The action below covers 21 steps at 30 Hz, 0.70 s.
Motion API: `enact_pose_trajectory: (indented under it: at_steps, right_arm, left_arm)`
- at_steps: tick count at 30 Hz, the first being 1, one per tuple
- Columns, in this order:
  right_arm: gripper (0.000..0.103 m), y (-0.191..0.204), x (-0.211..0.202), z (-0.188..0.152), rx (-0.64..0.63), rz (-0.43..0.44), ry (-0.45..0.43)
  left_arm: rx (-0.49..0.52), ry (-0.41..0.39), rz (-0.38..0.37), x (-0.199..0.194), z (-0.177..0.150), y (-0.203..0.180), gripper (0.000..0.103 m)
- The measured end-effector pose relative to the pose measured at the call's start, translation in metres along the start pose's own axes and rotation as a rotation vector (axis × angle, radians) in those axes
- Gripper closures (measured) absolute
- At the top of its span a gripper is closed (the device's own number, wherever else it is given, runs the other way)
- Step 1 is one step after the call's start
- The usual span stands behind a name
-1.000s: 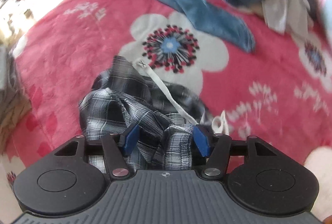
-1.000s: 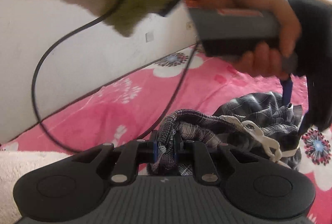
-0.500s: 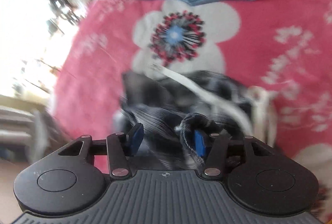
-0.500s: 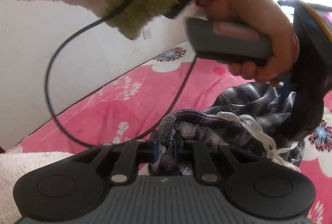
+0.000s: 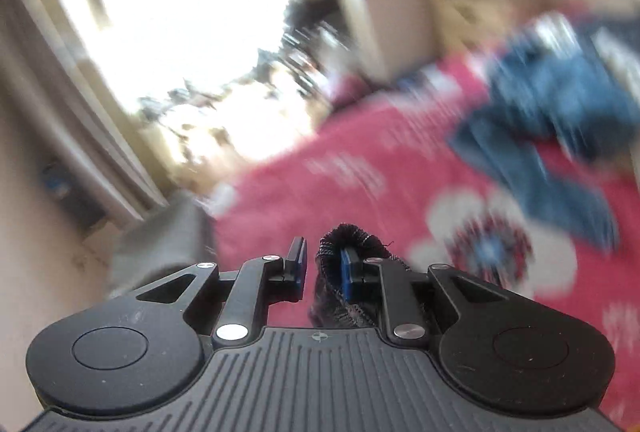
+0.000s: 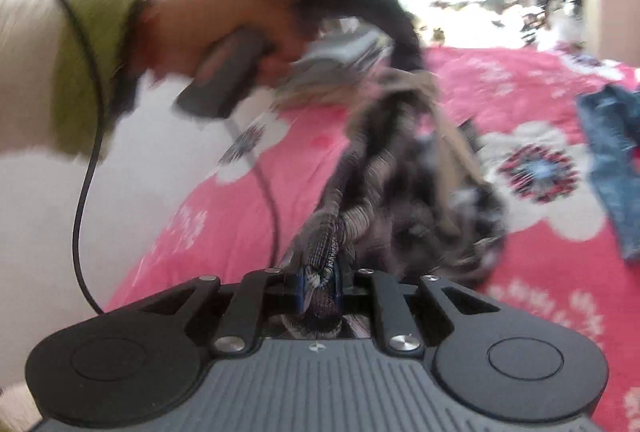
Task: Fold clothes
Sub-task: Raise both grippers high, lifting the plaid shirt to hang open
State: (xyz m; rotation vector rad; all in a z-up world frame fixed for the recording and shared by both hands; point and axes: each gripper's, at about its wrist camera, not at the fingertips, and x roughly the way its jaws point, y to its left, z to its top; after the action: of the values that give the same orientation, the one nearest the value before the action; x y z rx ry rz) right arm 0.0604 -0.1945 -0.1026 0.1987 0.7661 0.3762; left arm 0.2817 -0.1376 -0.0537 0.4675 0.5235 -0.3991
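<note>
Barely begun: plaid garment (image 6: 400,167) bunched, unfolded, pinched in right gripper (image 6: 319,282), left gripper (image 5: 324,268) closing on an edge; jeans (image 5: 560,119) at two o'clock untouched.

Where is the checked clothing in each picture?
Left wrist view: a dark bunched fold of the plaid garment low in the middle, between the closing jaws.
Right wrist view: plaid garment hanging in the middle, up from the bottom jaws.
Shared landmark: pink flowered bedspread.
</note>
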Motion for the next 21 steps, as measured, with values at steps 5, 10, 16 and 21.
enact_pose_trajectory:
  at_steps: [5, 10, 16, 21]
  right_arm:
    - [0.09, 0.007, -0.053, 0.032, -0.071, -0.114, -0.172]
    - [0.09, 0.018, -0.111, 0.072, -0.216, -0.27, -0.348]
    - [0.091, 0.021, -0.191, 0.133, -0.45, -0.466, -0.542]
    - [0.091, 0.027, -0.268, 0.191, -0.654, -0.628, -0.678]
  left_arm:
    - [-0.165, -0.22, 0.102, -0.064, 0.03, 0.04, 0.085]
    - [-0.227, -0.477, 0.172, -0.138, 0.069, 0.062, 0.085]
    - [-0.289, -0.71, 0.183, -0.218, 0.128, 0.072, 0.085]
    - [-0.315, -0.909, 0.213, -0.28, 0.179, 0.067, 0.085]
